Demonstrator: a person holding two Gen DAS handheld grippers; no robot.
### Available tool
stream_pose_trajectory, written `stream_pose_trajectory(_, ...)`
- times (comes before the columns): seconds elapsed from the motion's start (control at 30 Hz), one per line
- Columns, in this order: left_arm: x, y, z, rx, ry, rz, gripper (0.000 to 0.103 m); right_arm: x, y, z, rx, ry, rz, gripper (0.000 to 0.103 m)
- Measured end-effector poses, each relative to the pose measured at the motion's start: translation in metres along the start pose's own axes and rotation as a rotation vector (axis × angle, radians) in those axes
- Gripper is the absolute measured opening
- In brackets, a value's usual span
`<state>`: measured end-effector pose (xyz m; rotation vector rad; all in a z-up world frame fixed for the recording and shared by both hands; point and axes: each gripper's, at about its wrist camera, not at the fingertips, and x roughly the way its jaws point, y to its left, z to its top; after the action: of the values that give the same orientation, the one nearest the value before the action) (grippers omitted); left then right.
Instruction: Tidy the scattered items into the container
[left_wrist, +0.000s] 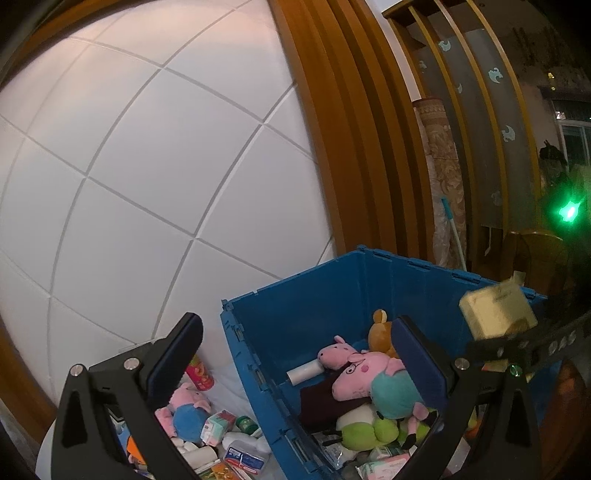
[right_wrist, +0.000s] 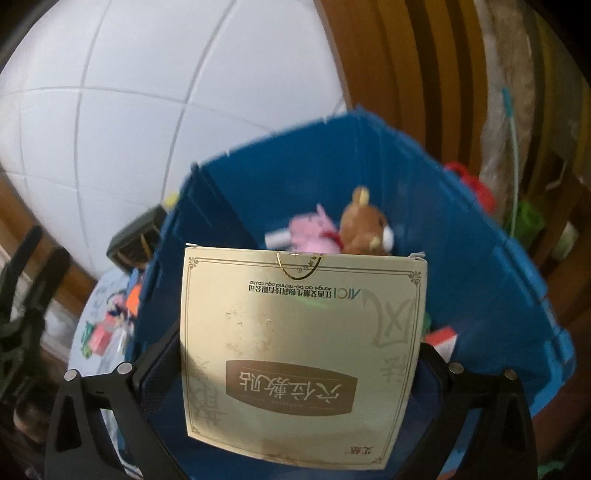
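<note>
Your right claw (right_wrist: 299, 373) is clamped on a flat gold box (right_wrist: 303, 347), its fingers (right_wrist: 159, 365) pressing the two side edges, and the box is held over the open mouth of the blue crate (right_wrist: 480, 266), with the printed face turned toward the camera and its text upside down. From your left wrist view, the same gold box (left_wrist: 496, 312) shows at the right, above the crate's (left_wrist: 295, 314) near corner. Your left claw (left_wrist: 295, 369) is spread wide and grips nothing; its left finger (left_wrist: 177, 358) sits over the loose items outside the crate, its right finger (left_wrist: 417, 365) over the crate's interior. Inside the crate lie a pink pig plush in a teal top (left_wrist: 376, 384), a green and white plush (left_wrist: 365, 424) below it, a smaller pink pig plush (left_wrist: 334, 352), a white roll (left_wrist: 304, 373) just beside it, and a brown bear plush (left_wrist: 380, 336) toward the back wall. Left of the crate, on a white surface (left_wrist: 225, 387), rest another pig plush in blue (left_wrist: 186, 410), a red can (left_wrist: 199, 373), a green-capped bottle (left_wrist: 247, 424) and several small packets. Behind everything stands a white tiled wall (left_wrist: 147, 166) with wooden trim (left_wrist: 351, 147) to its right.
</note>
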<state>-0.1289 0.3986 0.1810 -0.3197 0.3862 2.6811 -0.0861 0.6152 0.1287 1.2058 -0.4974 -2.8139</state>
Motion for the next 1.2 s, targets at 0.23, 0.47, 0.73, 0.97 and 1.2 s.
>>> stream_pose_trajectory(0.23,-0.004,0.008,0.001,-0.014,-0.006,0.008,0.103,-0.029,0.005,0.004,0.002,-0.146,0.184,0.103)
stream_pose_trajectory(0.47,-0.007,0.010,0.002,-0.020,-0.017,0.008,0.103,-0.032,0.017,0.007,-0.003,-0.099,0.202,0.103)
stream_pose_trajectory(0.73,-0.007,0.014,0.001,-0.023,-0.017,0.014,0.103,-0.031,0.027,-0.002,-0.054,-0.100,0.082,0.103)
stream_pose_trajectory(0.97,-0.008,0.014,-0.002,-0.017,-0.014,0.023,0.103,-0.028,0.035,-0.014,-0.128,-0.146,0.074,0.103)
stream_pose_trajectory(1.2,-0.007,0.009,-0.007,-0.006,-0.001,0.017,0.103,-0.024,0.027,-0.017,-0.072,-0.150,0.176,0.103)
